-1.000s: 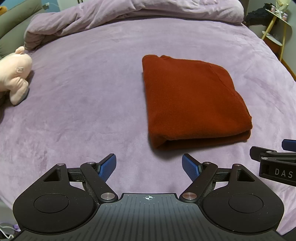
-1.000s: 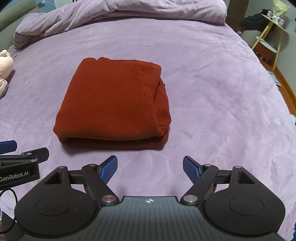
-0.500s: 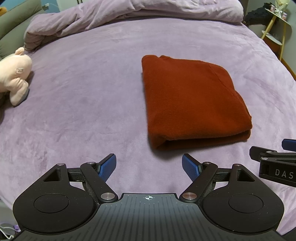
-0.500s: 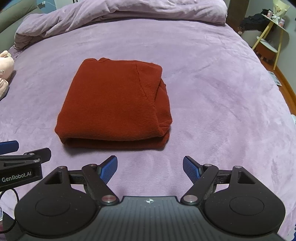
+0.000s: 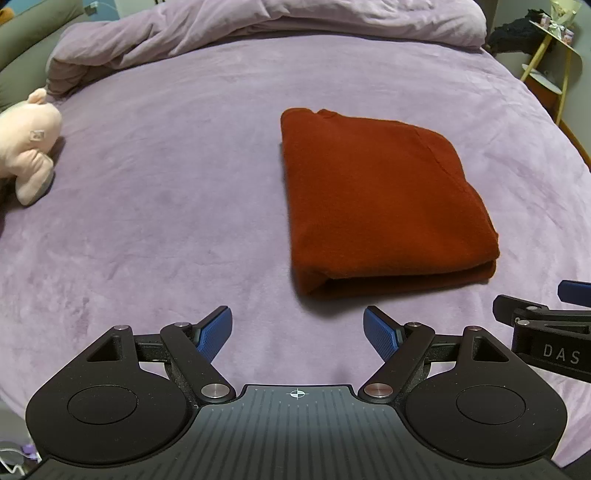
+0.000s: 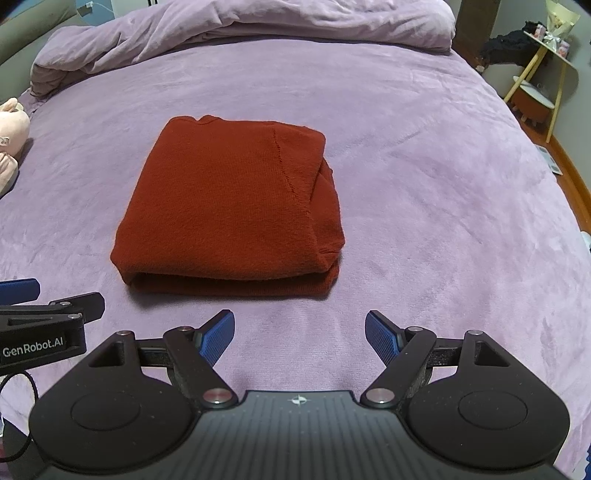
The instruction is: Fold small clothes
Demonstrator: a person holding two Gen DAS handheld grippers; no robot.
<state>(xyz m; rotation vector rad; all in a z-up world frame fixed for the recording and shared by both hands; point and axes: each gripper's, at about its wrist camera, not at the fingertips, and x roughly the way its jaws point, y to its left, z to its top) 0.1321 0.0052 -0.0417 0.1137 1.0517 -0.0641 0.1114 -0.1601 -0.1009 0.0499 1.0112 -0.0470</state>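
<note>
A rust-red garment [image 5: 380, 199] lies folded into a neat rectangle on the purple bed cover [image 5: 166, 206]. It also shows in the right wrist view [image 6: 229, 210], its folded edge facing me. My left gripper [image 5: 297, 326] is open and empty, just short of the garment's near left corner. My right gripper [image 6: 299, 328] is open and empty, just short of the garment's near right corner. Neither gripper touches the cloth. Each gripper shows at the edge of the other's view.
A pink plush toy [image 5: 27, 147] lies at the bed's left edge. A bunched purple duvet [image 5: 258, 22] runs along the far side. A yellow side table [image 6: 535, 85] stands off the bed at the right.
Nothing has visibly moved apart from a very slight drift of the right wrist view. Both grippers stay open and the garment lies still.
</note>
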